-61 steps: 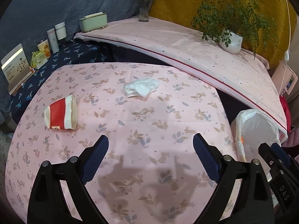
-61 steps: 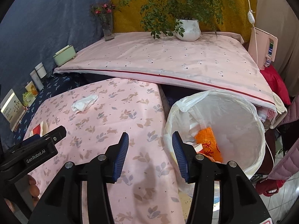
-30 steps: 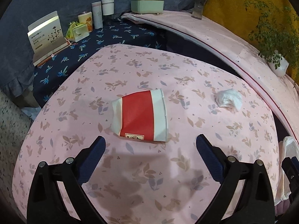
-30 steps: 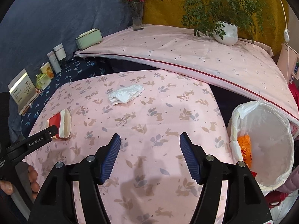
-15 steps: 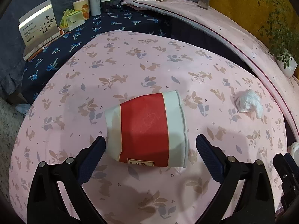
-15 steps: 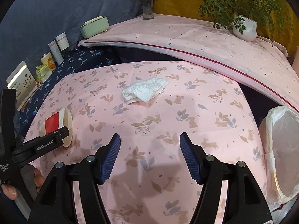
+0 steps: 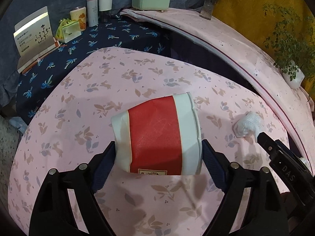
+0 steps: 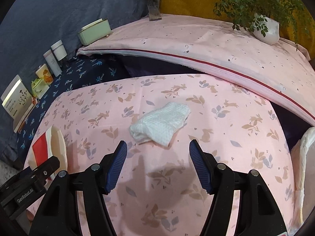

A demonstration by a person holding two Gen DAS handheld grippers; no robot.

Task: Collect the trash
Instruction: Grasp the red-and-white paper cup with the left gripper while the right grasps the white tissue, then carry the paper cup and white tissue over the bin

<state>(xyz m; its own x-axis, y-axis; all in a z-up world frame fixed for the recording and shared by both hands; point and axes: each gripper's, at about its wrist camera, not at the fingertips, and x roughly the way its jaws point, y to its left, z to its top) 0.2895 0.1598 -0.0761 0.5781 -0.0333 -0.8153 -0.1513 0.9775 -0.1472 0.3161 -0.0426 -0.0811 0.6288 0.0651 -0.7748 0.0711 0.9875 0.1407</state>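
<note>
My left claw (image 7: 158,154) straddles the crushed paper cup (image 7: 157,135), pads touching but not yet squeezing, so I close gently; my right claw (image 8: 157,155) gapes near the tissue (image 8: 160,125).

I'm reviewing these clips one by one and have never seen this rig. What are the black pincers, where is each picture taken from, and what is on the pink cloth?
No robot here: a person holds a two-finger gripper in each hand, each carrying a fisheye camera looking along its fingers. In the left wrist view, the left gripper straddles a crushed red-and-white paper cup lying on its side; its pads sit at the cup's two ends, firm clamping unclear. In the right wrist view, the right gripper is open, just short of a crumpled white tissue. Both lie on the pink tablecloth. A white-lined trash bin shows at the right edge.
</note>
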